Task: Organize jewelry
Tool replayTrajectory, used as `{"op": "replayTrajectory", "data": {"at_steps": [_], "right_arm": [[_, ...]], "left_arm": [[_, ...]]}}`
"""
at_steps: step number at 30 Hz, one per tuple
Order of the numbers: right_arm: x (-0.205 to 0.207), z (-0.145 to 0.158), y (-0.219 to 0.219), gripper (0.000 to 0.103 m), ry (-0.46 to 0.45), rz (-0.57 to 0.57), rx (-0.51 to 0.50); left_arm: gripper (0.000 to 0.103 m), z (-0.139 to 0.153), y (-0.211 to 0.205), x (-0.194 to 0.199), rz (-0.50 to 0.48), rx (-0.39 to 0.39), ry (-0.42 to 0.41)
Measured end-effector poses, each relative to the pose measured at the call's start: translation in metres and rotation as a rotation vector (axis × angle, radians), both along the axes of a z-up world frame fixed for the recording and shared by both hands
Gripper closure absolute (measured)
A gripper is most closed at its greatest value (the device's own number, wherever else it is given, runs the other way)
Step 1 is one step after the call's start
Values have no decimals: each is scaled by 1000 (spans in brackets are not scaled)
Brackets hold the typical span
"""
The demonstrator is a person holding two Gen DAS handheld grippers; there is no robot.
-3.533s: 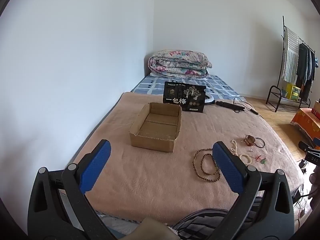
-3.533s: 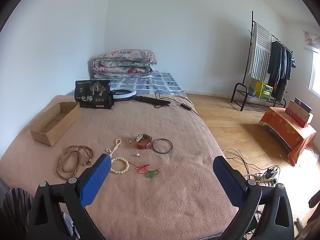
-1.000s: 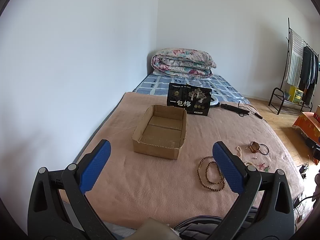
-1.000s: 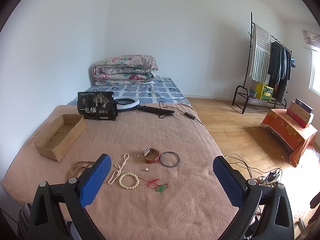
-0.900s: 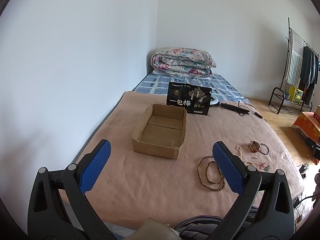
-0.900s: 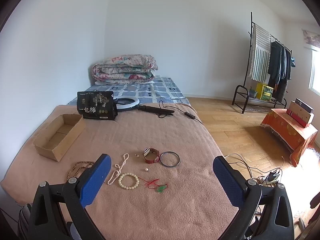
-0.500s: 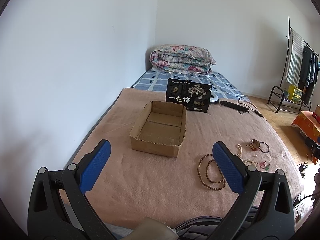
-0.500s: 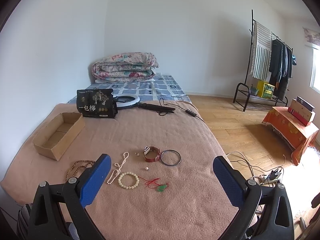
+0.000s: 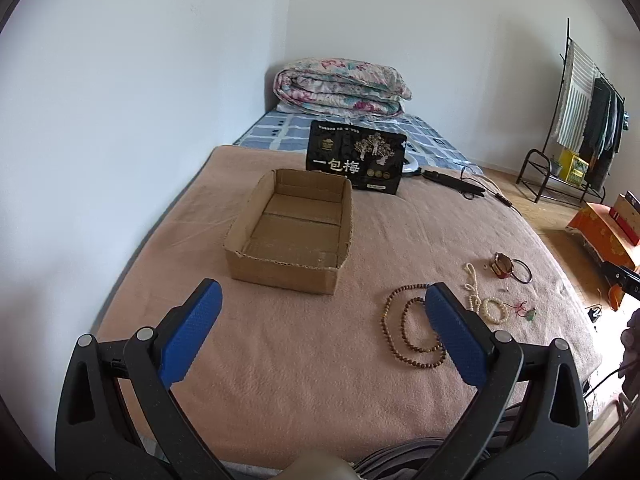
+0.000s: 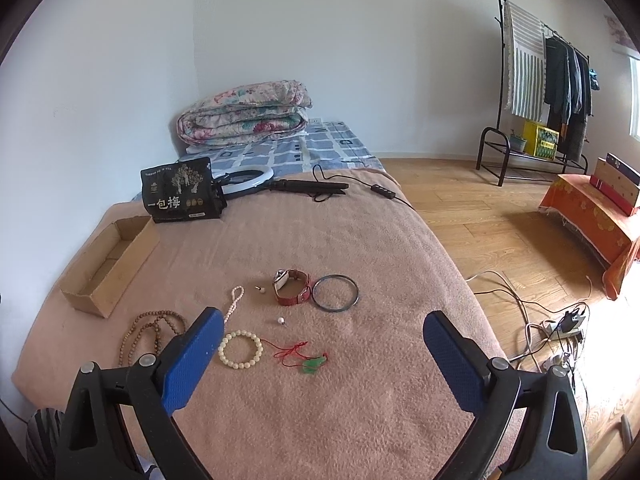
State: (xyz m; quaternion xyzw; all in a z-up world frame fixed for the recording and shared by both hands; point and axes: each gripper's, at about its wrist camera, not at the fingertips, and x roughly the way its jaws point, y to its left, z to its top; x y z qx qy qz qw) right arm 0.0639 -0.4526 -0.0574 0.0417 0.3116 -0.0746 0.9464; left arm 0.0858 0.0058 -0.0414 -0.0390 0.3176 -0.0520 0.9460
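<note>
Both grippers are hovering above the pink-brown blanket (image 10: 360, 240) on the bed, holding nothing. The left gripper (image 9: 322, 312) has its blue-padded fingers (image 9: 192, 332) wide apart, and the right gripper (image 10: 320, 340) also.

The jewelry is lying loose on the blanket: a long brown wooden bead necklace (image 9: 404, 324), a cream bead bracelet (image 10: 240, 349), a thin pearl strand (image 10: 234, 300), a red leather watch (image 10: 292, 287), a dark thin bangle (image 10: 335, 293) and a green pendant on red cord (image 10: 308, 362). The empty open cardboard box (image 9: 292, 232) is standing well apart, to their left.

I think the first pick is only starting. It is better to lower the right gripper straight down on one piece, closing across its thin side.

The box's long axis is running away from the cameras, toward the black printed bag (image 9: 356, 162). The pearl strand is also lying roughly lengthwise.
</note>
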Motion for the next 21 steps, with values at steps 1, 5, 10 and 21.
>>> {"op": "replayTrajectory", "data": {"at_steps": [1, 5, 10, 21], "right_arm": [[3, -1, -3, 3, 0, 7, 10], [15, -4, -12, 5, 6, 33, 27], [32, -11, -18, 8, 21, 85, 49], [82, -41, -8, 16, 82, 246, 69]], "left_arm": [[2, -3, -1, 3, -8, -4, 8], [5, -15, -2, 19, -35, -18, 45], [13, -27, -10, 37, -99, -33, 90], [13, -65, -76, 74, -339, -14, 168]]}}
